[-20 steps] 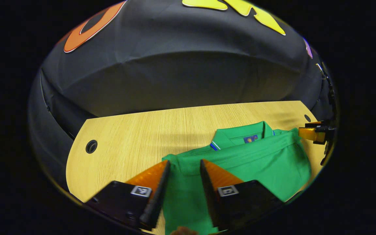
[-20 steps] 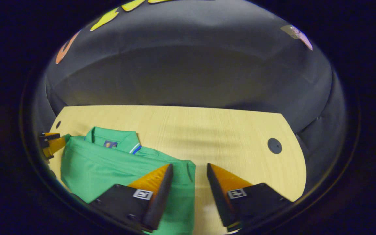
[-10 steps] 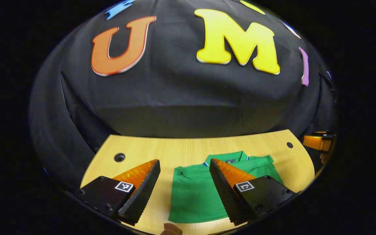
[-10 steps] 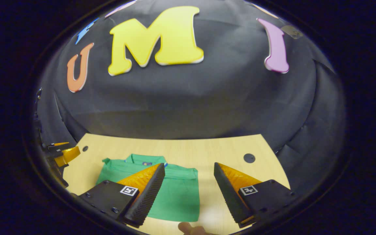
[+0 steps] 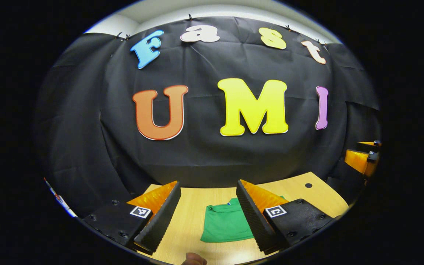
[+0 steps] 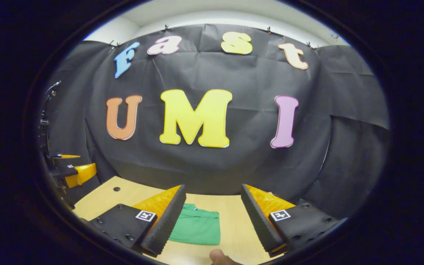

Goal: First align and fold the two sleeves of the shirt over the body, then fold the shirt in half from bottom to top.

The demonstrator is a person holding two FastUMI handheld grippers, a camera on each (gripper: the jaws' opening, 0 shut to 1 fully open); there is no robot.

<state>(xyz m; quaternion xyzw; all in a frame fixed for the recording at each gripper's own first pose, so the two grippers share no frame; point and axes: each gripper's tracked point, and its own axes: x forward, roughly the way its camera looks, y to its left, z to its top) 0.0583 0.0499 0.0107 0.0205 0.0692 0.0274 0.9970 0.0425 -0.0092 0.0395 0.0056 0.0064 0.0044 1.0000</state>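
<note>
Left gripper (image 5: pixel 206 206) has its fingers spread wide, nothing between them. Same for the right gripper (image 6: pixel 212 209), up off the table (image 5: pixel 190 228). The green shirt (image 5: pixel 226 224) lies folded flat low in the frame, looks neatly squared, though it's small here.

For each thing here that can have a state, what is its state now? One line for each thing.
shirt: folded into a compact rectangle, lying flat on the table, collar at the far end.
left gripper: open, holding nothing, raised above the shirt.
right gripper: open, holding nothing, raised above the table.
</note>
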